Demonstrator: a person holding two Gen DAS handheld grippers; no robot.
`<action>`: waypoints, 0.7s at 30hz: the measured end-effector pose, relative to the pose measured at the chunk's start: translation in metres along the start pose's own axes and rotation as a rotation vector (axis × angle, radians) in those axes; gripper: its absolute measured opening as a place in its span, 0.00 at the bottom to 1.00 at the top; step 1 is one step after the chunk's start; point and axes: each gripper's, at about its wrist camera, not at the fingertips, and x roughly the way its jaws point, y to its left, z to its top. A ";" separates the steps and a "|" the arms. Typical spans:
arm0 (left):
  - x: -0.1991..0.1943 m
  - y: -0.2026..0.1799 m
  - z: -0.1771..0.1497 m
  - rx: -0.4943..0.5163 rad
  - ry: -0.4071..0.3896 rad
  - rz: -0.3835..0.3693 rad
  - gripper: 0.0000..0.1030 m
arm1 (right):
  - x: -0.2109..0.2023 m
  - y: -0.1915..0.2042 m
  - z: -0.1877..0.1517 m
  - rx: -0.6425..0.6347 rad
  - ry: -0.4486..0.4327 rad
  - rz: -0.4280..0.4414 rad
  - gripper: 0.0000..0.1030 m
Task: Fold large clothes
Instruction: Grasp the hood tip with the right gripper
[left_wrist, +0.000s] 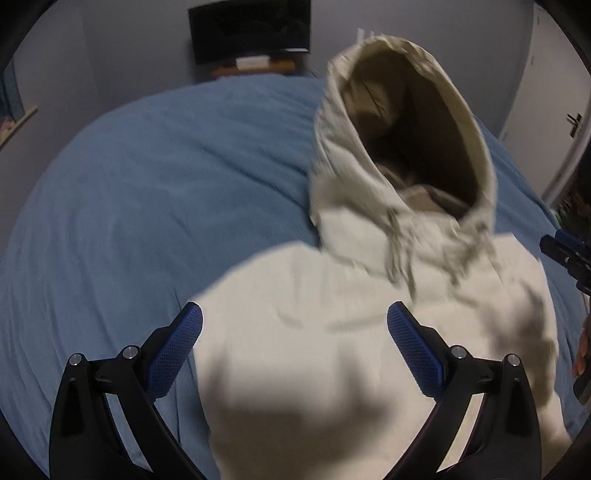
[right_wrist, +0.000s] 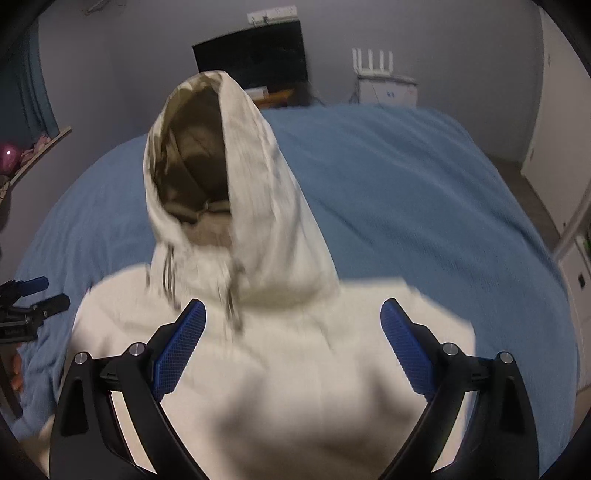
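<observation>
A cream hoodie (left_wrist: 332, 350) (right_wrist: 295, 369) lies on the blue bed cover, folded into a rough rectangle, its hood (left_wrist: 402, 122) (right_wrist: 207, 155) spread open toward the far side with the dark lining showing. My left gripper (left_wrist: 294, 319) hovers open above the body's near left part, nothing between its blue pads. Above the body just below the hood, my right gripper (right_wrist: 293, 317) hangs open too, pads clear of the cloth. Each gripper shows at the other view's edge: the right gripper (left_wrist: 565, 254), the left gripper (right_wrist: 33, 295). Drawstrings trail below the hood.
The blue bed cover (left_wrist: 129, 221) (right_wrist: 424, 203) stretches wide around the hoodie. Beyond the bed stand a dark screen (left_wrist: 249, 29) (right_wrist: 255, 55) on a wooden stand and a white router (right_wrist: 384, 79). A shelf (right_wrist: 33, 155) is at left, a white door (left_wrist: 546, 122) at right.
</observation>
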 end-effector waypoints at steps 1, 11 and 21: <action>0.003 0.000 0.005 -0.007 -0.008 -0.012 0.94 | 0.007 0.008 0.009 -0.015 -0.017 -0.004 0.89; 0.030 -0.005 0.014 0.082 -0.066 -0.061 0.94 | 0.068 0.042 0.041 -0.131 -0.092 -0.095 0.19; 0.021 0.004 0.026 0.083 -0.225 -0.075 0.94 | 0.012 0.031 -0.040 -0.247 -0.205 0.018 0.06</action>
